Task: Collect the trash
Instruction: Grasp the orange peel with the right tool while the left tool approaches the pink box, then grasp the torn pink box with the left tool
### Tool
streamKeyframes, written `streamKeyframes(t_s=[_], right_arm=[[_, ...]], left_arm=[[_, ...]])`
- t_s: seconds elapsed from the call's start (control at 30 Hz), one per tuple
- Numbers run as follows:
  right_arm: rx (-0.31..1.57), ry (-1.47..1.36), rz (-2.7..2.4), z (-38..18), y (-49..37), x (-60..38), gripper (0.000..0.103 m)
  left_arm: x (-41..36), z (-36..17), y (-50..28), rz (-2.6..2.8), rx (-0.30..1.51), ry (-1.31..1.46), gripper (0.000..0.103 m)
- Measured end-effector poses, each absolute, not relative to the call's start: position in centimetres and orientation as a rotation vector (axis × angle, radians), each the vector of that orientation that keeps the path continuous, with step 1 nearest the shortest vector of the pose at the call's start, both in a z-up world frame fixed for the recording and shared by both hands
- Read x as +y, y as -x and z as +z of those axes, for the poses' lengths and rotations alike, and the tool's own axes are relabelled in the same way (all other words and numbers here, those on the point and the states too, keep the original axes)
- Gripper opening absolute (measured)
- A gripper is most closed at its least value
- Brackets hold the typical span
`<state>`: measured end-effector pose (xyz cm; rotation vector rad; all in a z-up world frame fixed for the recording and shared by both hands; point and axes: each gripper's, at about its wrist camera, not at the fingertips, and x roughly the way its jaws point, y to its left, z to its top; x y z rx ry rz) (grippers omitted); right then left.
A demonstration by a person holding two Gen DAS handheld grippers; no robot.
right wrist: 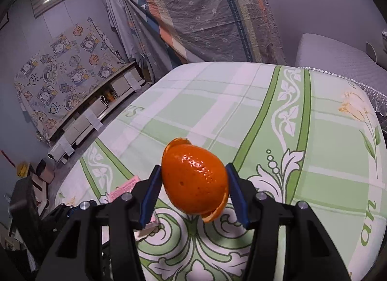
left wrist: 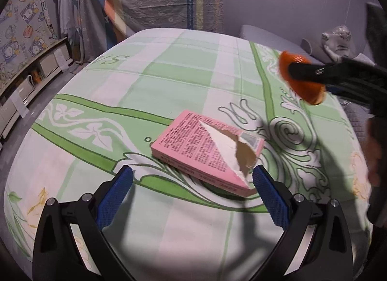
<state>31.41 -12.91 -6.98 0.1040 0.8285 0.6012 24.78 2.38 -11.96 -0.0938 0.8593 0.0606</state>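
The left gripper (left wrist: 192, 179) is spread open, low over the bed (left wrist: 169, 68), just short of the torn pink box (left wrist: 205, 150). The right gripper (right wrist: 193, 186) clamps an orange peel (right wrist: 194, 180), held above the bed. Risk: the curled peel may slip from its narrow pinch. Only the left wrist view shows the box's tear; only the right shows the peel's contact.

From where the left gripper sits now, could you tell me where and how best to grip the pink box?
Grip the pink box across its long side edges, coming in low from the near end. It lies flat on the bedsheet, with its torn near corner just inside the open left gripper. Probably slide forward past the tear, so the pads close on intact card.
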Motion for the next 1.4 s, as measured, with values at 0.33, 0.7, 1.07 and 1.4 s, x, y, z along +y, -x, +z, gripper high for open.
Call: streamKeyframes(t_s=[0.33, 0.7, 1.07, 1.4], right_arm=[[0.772, -0.133, 0.666, -4.7, -29.1, -13.1, 0.051], [0.766, -0.166, 0.675, -4.3, -28.0, -14.1, 0.051], [0.747, -0.187, 0.667, -2.8, -25.7, -15.9, 0.051], [0.709, -0.242, 0.647, -1.9, -19.6, -20.1, 0.051]], left_arm=[[2.2, -12.9, -26.6, 0.08, 0.911, 0.061, 0.094], [3.1, -13.2, -27.9, 0.088, 0.934, 0.08, 0.027], [4.7, -11.1, -25.9, 0.081, 0.86, 0.123, 0.009], [3.1, -4.4, -20.2, 0.01, 0.654, 0.09, 0.009]])
